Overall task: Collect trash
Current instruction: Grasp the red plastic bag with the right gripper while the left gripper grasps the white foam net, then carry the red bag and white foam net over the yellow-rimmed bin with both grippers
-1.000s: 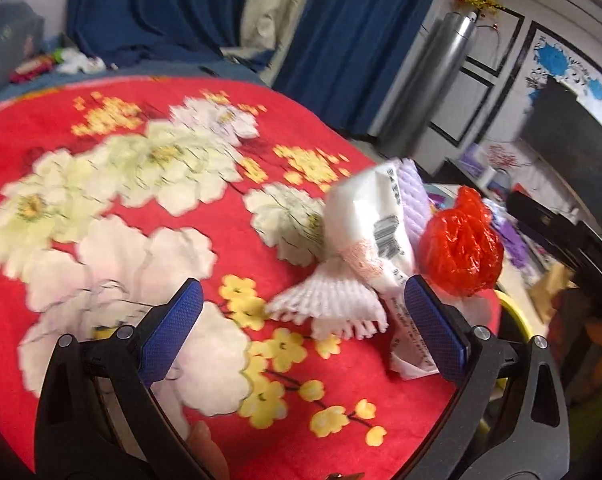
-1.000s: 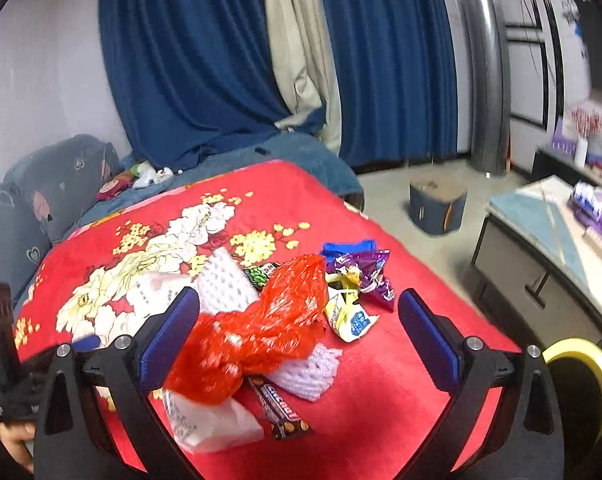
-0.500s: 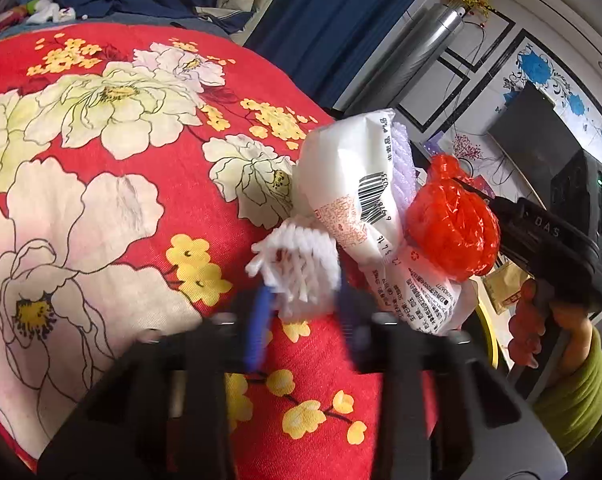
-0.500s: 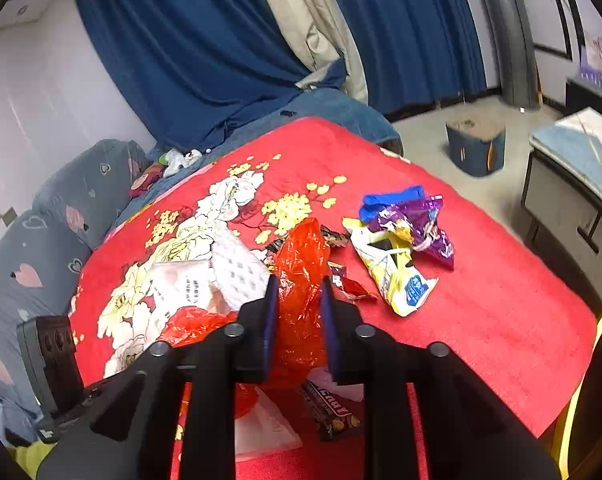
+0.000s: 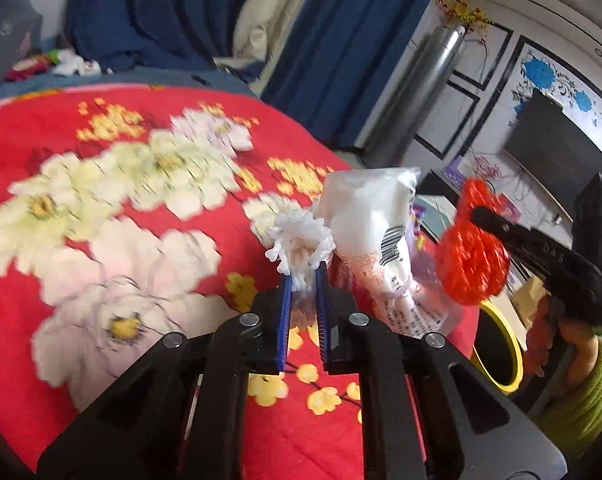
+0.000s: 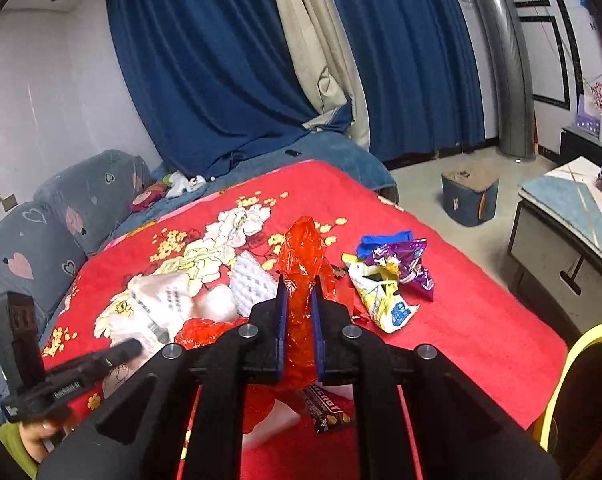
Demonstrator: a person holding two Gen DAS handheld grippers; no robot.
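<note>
left tool (image 5: 302, 276) is clamping a frilly white foam net (image 5: 299, 240) above the red floral blanket (image 5: 101, 208) | right tool (image 6: 299, 284) is pinching a crinkly red plastic bag (image 6: 303, 252) | crumpled snack wrappers (image 6: 389, 280) are lying beside it | yellow-rimmed bin (image 6: 573, 360) is sitting at the bed edge
</note>
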